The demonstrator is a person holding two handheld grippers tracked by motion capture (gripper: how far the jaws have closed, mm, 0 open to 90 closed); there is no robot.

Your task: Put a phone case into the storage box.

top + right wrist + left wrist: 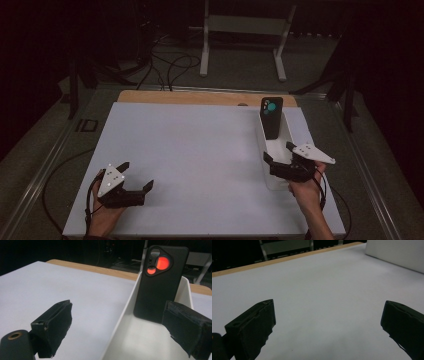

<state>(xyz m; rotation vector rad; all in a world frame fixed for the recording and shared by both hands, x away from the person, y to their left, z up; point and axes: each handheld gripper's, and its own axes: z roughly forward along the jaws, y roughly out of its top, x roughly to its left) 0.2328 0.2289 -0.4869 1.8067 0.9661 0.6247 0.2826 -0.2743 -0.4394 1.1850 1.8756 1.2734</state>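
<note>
A black phone (271,117) with a coloured camera patch stands upright in a narrow white bin (276,183), leaning at its far end. My right gripper (279,152) is open over the bin's near half. In the right gripper view the phone (160,282) is just ahead, and the right gripper (117,322) straddles the bin's left wall (125,322), with one jaw over the table and one over the bin. My left gripper (136,175) is open over the white surface at the near left, holding nothing. The left gripper (327,325) has bare table between its jaws.
The white table top (200,150) has a wooden strip (200,96) along its far edge. Beyond it on the dark floor are a white metal stand (240,30) and loose cables (170,65). The bin's side (397,252) appears at the upper right of the left gripper view.
</note>
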